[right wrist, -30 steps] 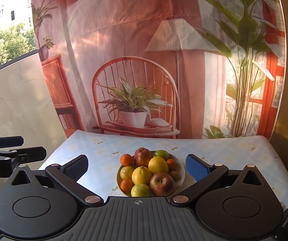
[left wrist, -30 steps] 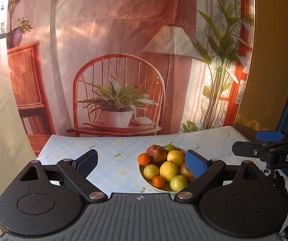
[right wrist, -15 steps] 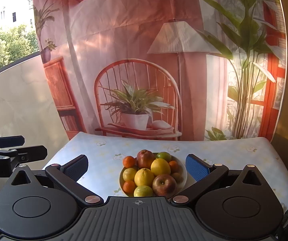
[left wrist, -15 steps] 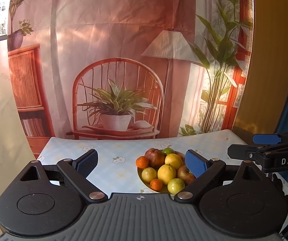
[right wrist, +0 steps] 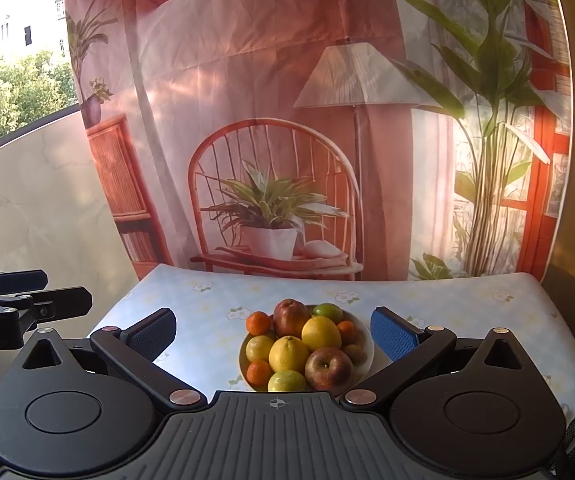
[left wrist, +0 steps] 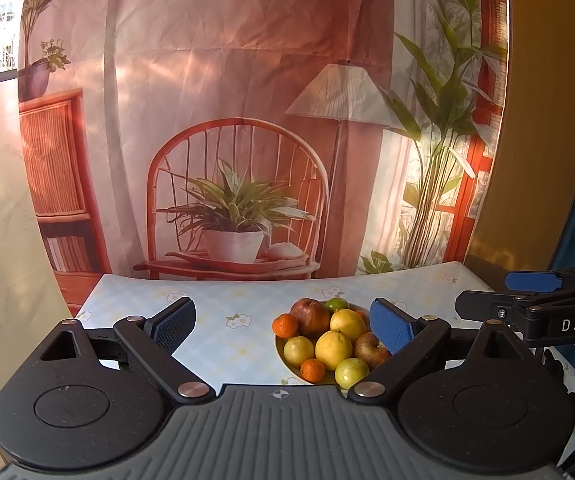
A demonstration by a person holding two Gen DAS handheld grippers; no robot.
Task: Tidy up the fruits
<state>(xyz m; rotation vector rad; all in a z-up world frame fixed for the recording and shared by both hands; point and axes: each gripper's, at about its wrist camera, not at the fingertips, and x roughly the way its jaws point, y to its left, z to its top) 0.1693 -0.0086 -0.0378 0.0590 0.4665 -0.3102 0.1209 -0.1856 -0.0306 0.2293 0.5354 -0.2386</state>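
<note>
Left wrist view: the left tongs (left wrist: 283,322) stand spread wide with nothing between the blue pads; they hang over the near edge of the worktop (left wrist: 215,312), which wears a pale flowered cloth; the bowl (left wrist: 283,356) sits at about two o'clock from their middle, partly behind the right pad; in it lie two lemons, the upper lemon (left wrist: 347,323) and one below it, two red apples with the far apple (left wrist: 309,314) at the back, small oranges such as the left orange (left wrist: 285,325), a lime (left wrist: 336,304) at twelve o'clock of the heap and pale green fruit at the front; no fruit shows loose on the cloth; the right tongs (left wrist: 483,298) reach in from three o'clock, and from this side I cannot tell their gap.

Right wrist view: here the right tongs (right wrist: 273,332) are likewise spread and hold nothing; the bowl lies dead ahead between the pads, all its fruit heaped together and touching.

As to progress, every fruit in sight already rests in the bowl; that fits a gathering job ended as well as a sorting job where the heap awaits dividing; the pictures do not settle which, and no second dish or tray shows on the worktop.
</note>
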